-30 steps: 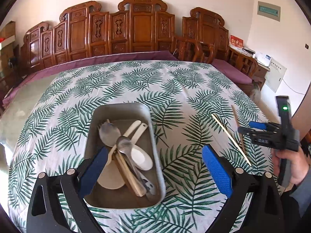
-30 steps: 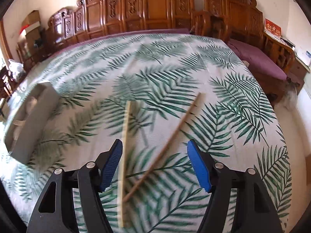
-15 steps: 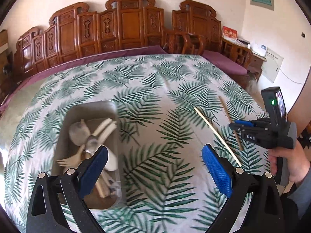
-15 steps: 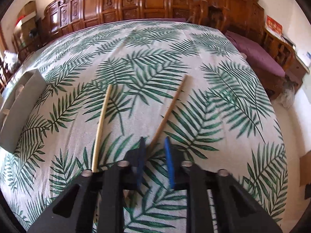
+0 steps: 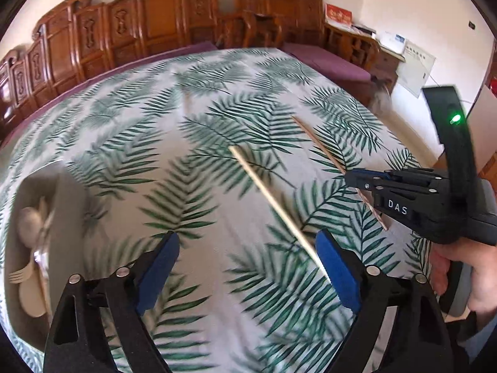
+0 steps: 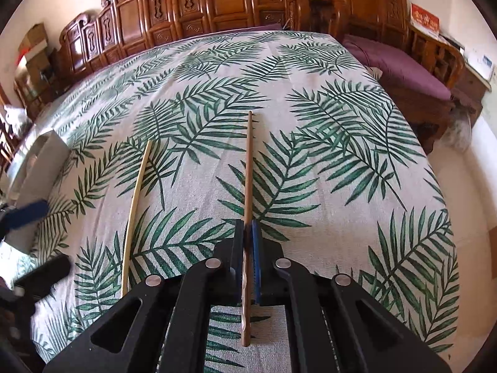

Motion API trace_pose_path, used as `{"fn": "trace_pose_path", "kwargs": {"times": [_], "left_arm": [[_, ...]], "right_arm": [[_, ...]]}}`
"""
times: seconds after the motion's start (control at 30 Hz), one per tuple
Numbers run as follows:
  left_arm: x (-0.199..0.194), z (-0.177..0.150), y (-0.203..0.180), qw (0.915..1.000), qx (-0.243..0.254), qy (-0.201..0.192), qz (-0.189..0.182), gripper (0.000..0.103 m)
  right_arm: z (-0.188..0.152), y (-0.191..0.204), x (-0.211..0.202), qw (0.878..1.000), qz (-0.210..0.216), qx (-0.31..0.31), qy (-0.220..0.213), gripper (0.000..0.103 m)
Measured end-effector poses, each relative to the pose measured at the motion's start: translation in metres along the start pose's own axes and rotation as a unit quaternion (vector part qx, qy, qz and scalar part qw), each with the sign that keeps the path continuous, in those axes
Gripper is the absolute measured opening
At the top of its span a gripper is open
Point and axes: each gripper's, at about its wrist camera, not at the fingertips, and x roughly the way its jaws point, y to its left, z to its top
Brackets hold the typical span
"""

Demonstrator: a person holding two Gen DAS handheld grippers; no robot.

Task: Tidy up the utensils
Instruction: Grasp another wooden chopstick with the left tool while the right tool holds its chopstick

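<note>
1. chopsticks were the things to tidy: two of them lay on the leafy tablecloth [image 6: 341, 161], side by side but apart.
2. the dark brown chopstick [image 6: 248, 168] lay nearly straight up the right wrist view, and its near part sat between the blue pads of the right gripper [image 6: 247, 248].
3. the right gripper had just been closing, and its jaws were pressed tight on the dark brown chopstick.
4. the pale chopstick [image 5: 276, 211] lay to the left of the dark one, not touching it.
5. the left gripper [image 5: 248, 261] hung over the cloth with its jaws wide apart; they had just been closing a little, and nothing was pinched in them.
6. the near end of the pale chopstick ran down beside that gripper's right pad; i could not tell if it touched.
7. a hand [image 5: 466, 279] held the right gripper's handle at the right edge of the left wrist view.
8. a grey tray [image 5: 18, 317] sat far to the left on the cloth, with pale spoons [image 5: 28, 220] and a fork [image 5: 21, 275] in it, all blurry.
9. carved wooden chairs [image 6: 217, 3] stood behind the table.
</note>
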Motion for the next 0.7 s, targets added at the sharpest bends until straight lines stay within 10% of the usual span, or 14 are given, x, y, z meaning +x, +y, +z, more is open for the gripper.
{"fn": "trace_pose_path", "kwargs": {"times": [0.47, 0.7], "left_arm": [[0.044, 0.008, -0.034, 0.9987, 0.03, 0.037, 0.019, 0.046], [0.038, 0.006, -0.016, 0.9986, 0.004, 0.05, 0.014, 0.009]], "right_arm": [[0.002, -0.012, -0.002, 1.0, 0.013, 0.024, -0.005, 0.006], [0.002, -0.005, -0.001, 1.0, 0.01, 0.014, -0.005, 0.006]]}}
